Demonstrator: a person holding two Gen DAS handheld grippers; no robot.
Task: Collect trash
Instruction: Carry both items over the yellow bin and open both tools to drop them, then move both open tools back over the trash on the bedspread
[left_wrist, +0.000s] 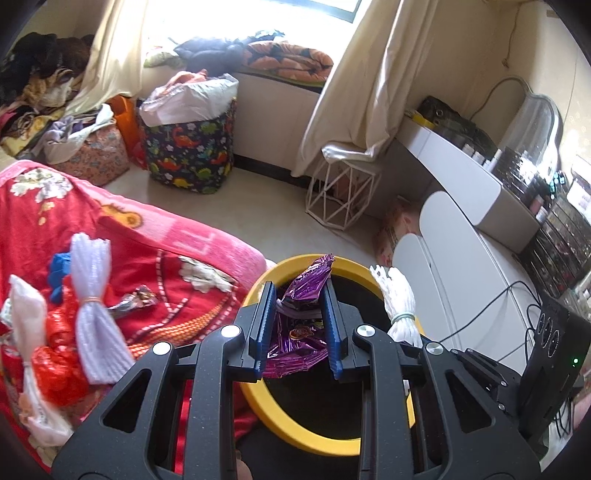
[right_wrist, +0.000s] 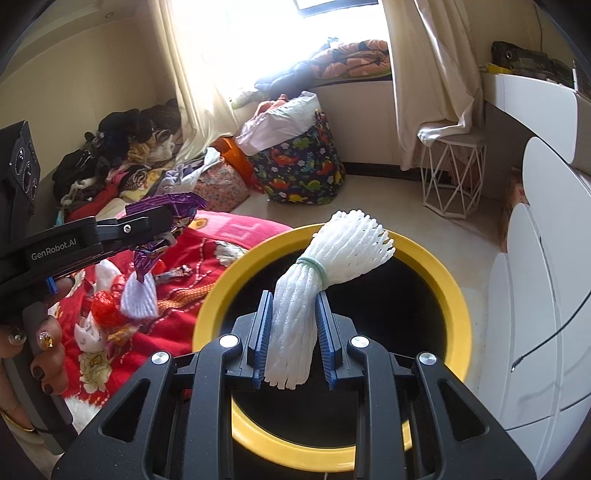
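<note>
A yellow-rimmed bin (left_wrist: 269, 413) (right_wrist: 458, 295) with a dark inside stands beside the bed. My left gripper (left_wrist: 298, 295) is shut on a crumpled purple snack wrapper (left_wrist: 303, 295) and holds it over the bin's left rim. In the right wrist view that wrapper (right_wrist: 166, 210) sits in the left gripper (right_wrist: 173, 221) above the red blanket (right_wrist: 207, 266). My right gripper (right_wrist: 293, 301) is shut on a white foam net bundle (right_wrist: 332, 266) tied with a green band, above the bin's opening. The bundle (left_wrist: 397, 295) also shows in the left wrist view. More trash lies on the blanket (left_wrist: 155, 236): a pale purple foam net (left_wrist: 92, 306), red plastic (left_wrist: 59, 354), a silver wrapper (left_wrist: 133, 301).
A dinosaur-print basket (left_wrist: 190, 147) and a white wire stool (left_wrist: 340, 192) stand on the floor by the window. White cabinets (left_wrist: 461, 258) with cables run along the right. Clothes are piled at the far left (left_wrist: 37, 85). A hand (right_wrist: 33, 350) grips the left gripper's handle.
</note>
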